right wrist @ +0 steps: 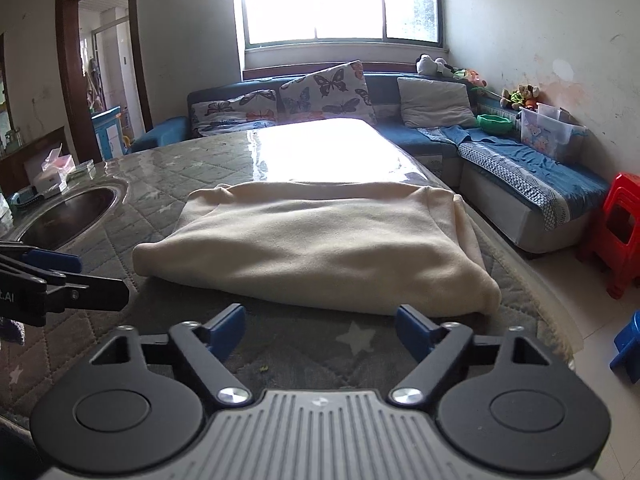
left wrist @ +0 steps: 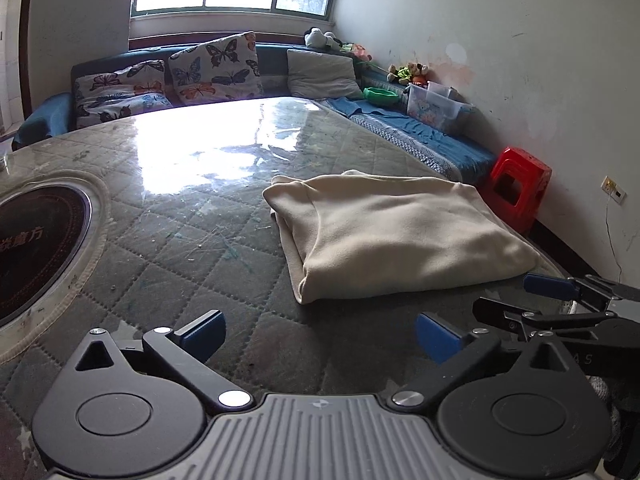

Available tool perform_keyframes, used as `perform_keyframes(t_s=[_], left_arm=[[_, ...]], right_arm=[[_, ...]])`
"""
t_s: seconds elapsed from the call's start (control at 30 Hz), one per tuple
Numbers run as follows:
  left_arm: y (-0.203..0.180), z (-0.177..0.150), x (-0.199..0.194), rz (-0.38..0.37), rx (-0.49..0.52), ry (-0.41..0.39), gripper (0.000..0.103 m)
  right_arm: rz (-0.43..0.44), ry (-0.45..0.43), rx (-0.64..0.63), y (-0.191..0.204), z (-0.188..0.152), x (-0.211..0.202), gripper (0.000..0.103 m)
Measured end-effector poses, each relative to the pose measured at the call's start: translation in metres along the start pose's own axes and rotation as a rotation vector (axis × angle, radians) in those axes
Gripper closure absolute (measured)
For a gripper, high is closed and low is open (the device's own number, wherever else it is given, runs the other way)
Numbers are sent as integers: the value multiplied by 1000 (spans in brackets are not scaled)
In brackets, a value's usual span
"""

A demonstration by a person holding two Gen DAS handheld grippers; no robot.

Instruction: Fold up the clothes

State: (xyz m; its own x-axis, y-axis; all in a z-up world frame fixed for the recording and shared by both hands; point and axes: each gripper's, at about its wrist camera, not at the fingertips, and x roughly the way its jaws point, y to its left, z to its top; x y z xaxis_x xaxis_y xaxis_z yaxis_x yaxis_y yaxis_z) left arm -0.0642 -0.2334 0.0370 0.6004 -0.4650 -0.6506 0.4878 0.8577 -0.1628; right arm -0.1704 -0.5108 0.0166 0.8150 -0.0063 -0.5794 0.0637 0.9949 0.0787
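A cream garment (left wrist: 396, 232) lies folded into a thick rectangle on the quilted table (left wrist: 192, 240). It also shows in the right wrist view (right wrist: 316, 244), just ahead of my right gripper. My left gripper (left wrist: 320, 338) is open and empty, held over the table short of the garment's near left corner. My right gripper (right wrist: 320, 330) is open and empty, close to the garment's near edge. The right gripper also shows at the right edge of the left wrist view (left wrist: 560, 300). The left gripper's fingers (right wrist: 52, 262) show at the left edge of the right wrist view.
A round inset cooktop (left wrist: 36, 248) sits in the table at the left. A blue sofa (right wrist: 520, 168) with butterfly cushions runs behind and along the right wall. A red stool (left wrist: 520, 188) stands on the floor at the right. Boxes (right wrist: 52, 176) sit at the table's far left.
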Motion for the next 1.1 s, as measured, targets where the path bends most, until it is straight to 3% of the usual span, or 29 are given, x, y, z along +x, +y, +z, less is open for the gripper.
perform_keyframes(t_s=[0.27,1.1], left_arm=[[-4,-9,-10,30,14,-31,0],[-11,-32,-19,51,26,-34,0]], right_arm=[[-53,-30,5,7,-4,-13,0],[-99,-37,15,18,-18,-23,0]])
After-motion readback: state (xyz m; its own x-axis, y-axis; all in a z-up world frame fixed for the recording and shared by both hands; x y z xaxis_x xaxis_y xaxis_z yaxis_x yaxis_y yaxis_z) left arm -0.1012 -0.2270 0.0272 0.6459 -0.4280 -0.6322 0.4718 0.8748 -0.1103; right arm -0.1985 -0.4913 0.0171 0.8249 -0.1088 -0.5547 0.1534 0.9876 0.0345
